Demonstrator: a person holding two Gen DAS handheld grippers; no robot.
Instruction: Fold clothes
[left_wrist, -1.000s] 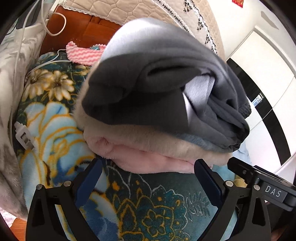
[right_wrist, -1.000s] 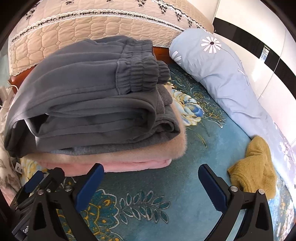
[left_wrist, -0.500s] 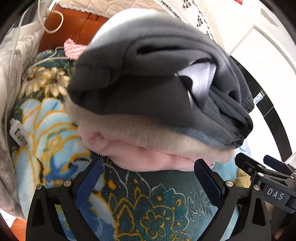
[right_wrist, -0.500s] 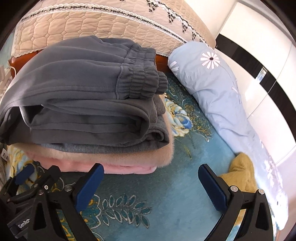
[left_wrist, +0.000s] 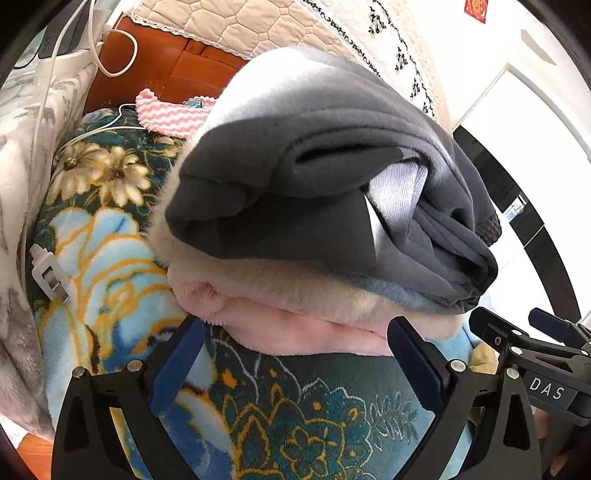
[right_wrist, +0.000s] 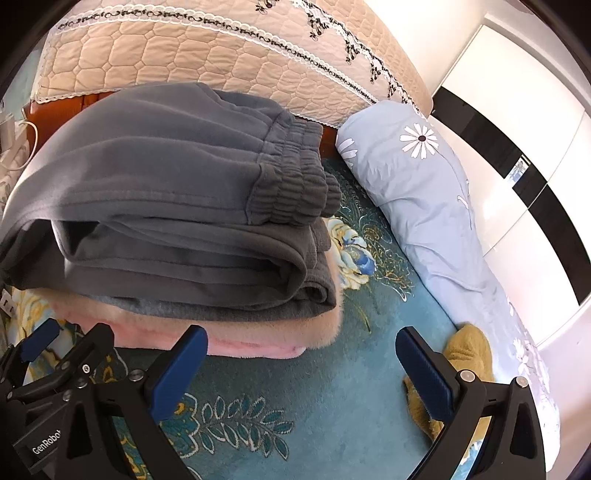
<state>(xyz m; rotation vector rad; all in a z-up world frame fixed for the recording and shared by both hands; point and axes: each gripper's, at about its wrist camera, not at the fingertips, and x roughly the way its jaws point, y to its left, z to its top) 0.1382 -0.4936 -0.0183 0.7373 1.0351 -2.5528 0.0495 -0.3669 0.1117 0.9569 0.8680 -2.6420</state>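
A stack of folded clothes sits on the floral blanket (right_wrist: 295, 406). On top are dark grey sweatpants (right_wrist: 166, 192), also in the left wrist view (left_wrist: 314, 184), with the elastic waistband (right_wrist: 295, 184) to the right. Below lie a beige fleece garment (left_wrist: 295, 291) and a pink garment (left_wrist: 314, 336), also in the right wrist view (right_wrist: 251, 349). My left gripper (left_wrist: 295, 354) is open, just in front of the pink layer. My right gripper (right_wrist: 299, 362) is open, near the stack's right front corner. Neither holds anything.
A light blue daisy pillow (right_wrist: 424, 192) lies to the right. A mustard knit item (right_wrist: 469, 354) sits by my right finger. A quilted beige headboard cover (right_wrist: 221, 55) is behind. A pink-white knit piece (left_wrist: 166, 114), cables and a white plug (left_wrist: 48, 273) lie left.
Both grippers shifted slightly in view around the stack, in toward it and back. The stack has not moved. Both jaws stay open.
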